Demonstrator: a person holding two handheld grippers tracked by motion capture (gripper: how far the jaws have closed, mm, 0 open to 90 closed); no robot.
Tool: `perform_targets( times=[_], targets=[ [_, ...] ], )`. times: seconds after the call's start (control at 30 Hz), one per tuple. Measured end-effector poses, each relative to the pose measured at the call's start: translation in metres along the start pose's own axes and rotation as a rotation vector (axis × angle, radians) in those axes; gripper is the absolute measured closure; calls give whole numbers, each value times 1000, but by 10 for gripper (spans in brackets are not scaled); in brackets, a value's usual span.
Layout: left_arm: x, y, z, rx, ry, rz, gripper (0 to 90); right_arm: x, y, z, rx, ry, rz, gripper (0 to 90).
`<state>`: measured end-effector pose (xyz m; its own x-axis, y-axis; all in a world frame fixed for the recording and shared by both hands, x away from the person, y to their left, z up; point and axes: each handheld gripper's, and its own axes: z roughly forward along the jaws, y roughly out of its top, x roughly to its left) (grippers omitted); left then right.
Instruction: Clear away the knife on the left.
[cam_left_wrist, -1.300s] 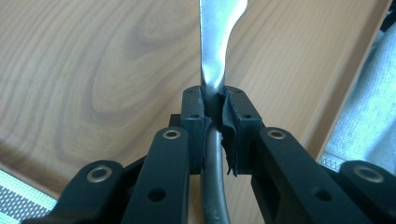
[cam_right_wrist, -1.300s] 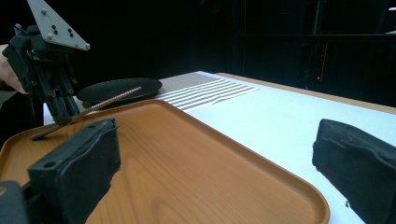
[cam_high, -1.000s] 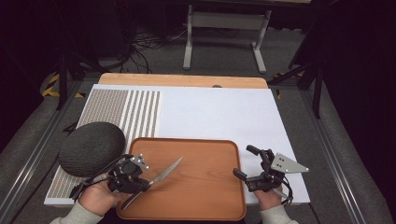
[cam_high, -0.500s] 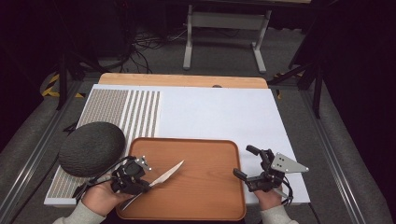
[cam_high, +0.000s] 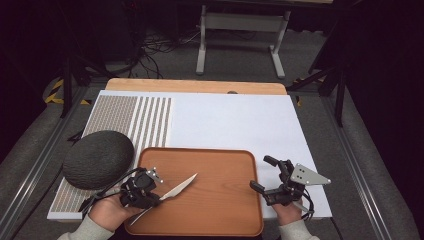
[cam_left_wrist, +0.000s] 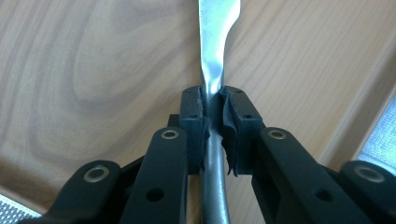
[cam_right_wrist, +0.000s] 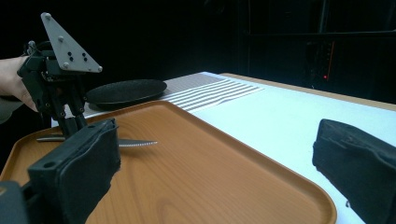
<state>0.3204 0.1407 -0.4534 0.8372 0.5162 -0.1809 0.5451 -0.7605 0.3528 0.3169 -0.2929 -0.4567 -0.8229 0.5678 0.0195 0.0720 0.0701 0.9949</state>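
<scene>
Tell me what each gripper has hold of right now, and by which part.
The left gripper is shut on the knife, clamping its handle just behind the blade, over the wooden tray. The right gripper is open and holds nothing.

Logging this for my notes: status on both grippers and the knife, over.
Left gripper shut on knife handle, blade over wooden tray. Right gripper open, empty, at tray's right edge. Nothing in the way.

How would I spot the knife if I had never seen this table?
Find the brown tray at the near edge of the white table. Over its left part, the left tongs grip a knife by the handle. It is the one slim, shiny metal thing, beside a dark round plate.
</scene>
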Motion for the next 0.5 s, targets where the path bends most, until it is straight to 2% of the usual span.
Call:
perform_targets(
  times=[0.13,0.2,0.27,0.37,0.47,0.5],
  targets=[
    [-1,0,0,4,1,10,783,0,0,0,0,0,0,15],
    [0,0,-3,-17,-10,15,738,0,0,0,0,1,1,14],
    [0,0,-3,-19,-14,17,680,0,0,0,1,1,1,15],
    [-2,0,-5,-55,-24,40,573,0,0,0,0,0,0,14],
    [-2,1,-6,-80,-43,34,439,0,0,0,0,0,-1,15],
    [-3,2,-8,-104,-52,30,395,0,0,0,1,-2,-2,14]
  ],
)
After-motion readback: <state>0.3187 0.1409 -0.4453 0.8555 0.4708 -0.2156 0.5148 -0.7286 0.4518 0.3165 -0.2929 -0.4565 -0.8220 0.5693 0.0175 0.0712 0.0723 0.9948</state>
